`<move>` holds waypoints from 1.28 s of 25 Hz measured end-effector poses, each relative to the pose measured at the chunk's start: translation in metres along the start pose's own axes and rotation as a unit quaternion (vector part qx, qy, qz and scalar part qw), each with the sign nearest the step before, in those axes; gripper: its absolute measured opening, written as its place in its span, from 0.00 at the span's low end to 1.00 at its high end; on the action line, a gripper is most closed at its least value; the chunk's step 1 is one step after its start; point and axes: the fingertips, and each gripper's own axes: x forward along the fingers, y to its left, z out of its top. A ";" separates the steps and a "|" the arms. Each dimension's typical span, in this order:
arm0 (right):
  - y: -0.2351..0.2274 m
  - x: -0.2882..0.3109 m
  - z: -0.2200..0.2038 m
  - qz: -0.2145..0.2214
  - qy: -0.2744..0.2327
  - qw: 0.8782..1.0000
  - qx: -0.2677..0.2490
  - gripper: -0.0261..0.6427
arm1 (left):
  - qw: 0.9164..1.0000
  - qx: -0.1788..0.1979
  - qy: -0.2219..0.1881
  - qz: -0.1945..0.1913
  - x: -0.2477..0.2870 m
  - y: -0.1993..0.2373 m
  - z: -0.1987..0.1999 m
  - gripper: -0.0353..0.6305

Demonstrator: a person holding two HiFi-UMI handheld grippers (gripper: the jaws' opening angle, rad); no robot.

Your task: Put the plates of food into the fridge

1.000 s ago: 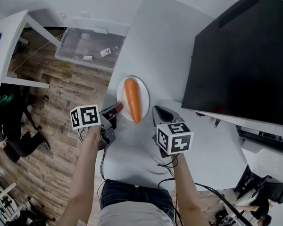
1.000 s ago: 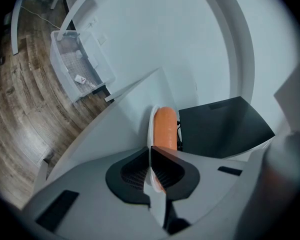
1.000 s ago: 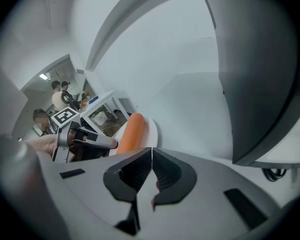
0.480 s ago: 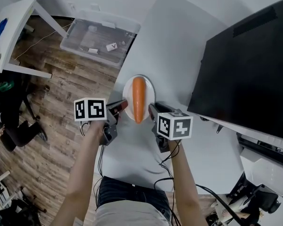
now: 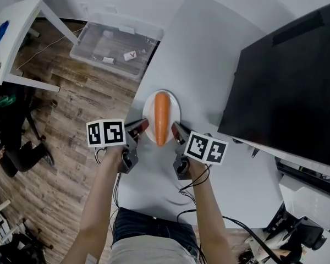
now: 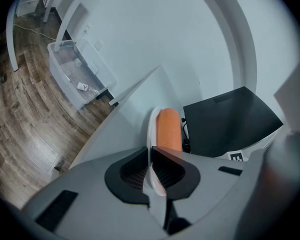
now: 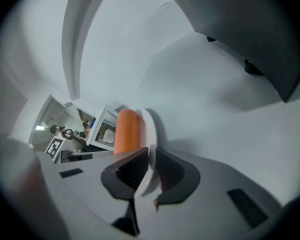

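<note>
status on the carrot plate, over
Left gripper on plate rim, jaws just been opening, rim between them. Right gripper pinching opposite rim. Plate with carrot on table. Nothing blocking.

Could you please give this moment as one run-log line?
left gripper: plate rim between jaws, just opening | right gripper: shut on opposite rim | carrot: on plate | plate: on table

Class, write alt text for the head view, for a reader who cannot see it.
A white plate carrying a carrot sits on a white table, its rim between the jaws of the left hand-held gripper and the right hand-held gripper; the left jaws have just been opening. A large black box stands to the right.
</note>
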 end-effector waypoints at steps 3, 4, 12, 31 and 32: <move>0.001 -0.004 -0.007 0.003 -0.008 1.000 0.003 0.12 | 1.000 0.010 0.000 0.004 -0.004 -0.001 -0.006 0.09; 0.001 -0.007 -0.010 0.004 -0.010 1.000 0.006 0.12 | 1.000 0.012 -0.001 0.003 -0.006 -0.002 -0.008 0.09; 0.020 -0.046 -0.020 0.017 -0.028 0.999 0.017 0.12 | 1.000 0.009 -0.004 -0.014 -0.032 -0.030 -0.028 0.09; 0.016 -0.194 -0.081 0.005 -0.135 0.988 0.078 0.11 | 0.992 0.053 0.078 -0.078 -0.059 -0.127 -0.131 0.09; 0.013 -0.202 -0.084 0.004 -0.140 0.987 0.082 0.11 | 0.992 0.057 0.083 -0.080 -0.058 -0.133 -0.137 0.09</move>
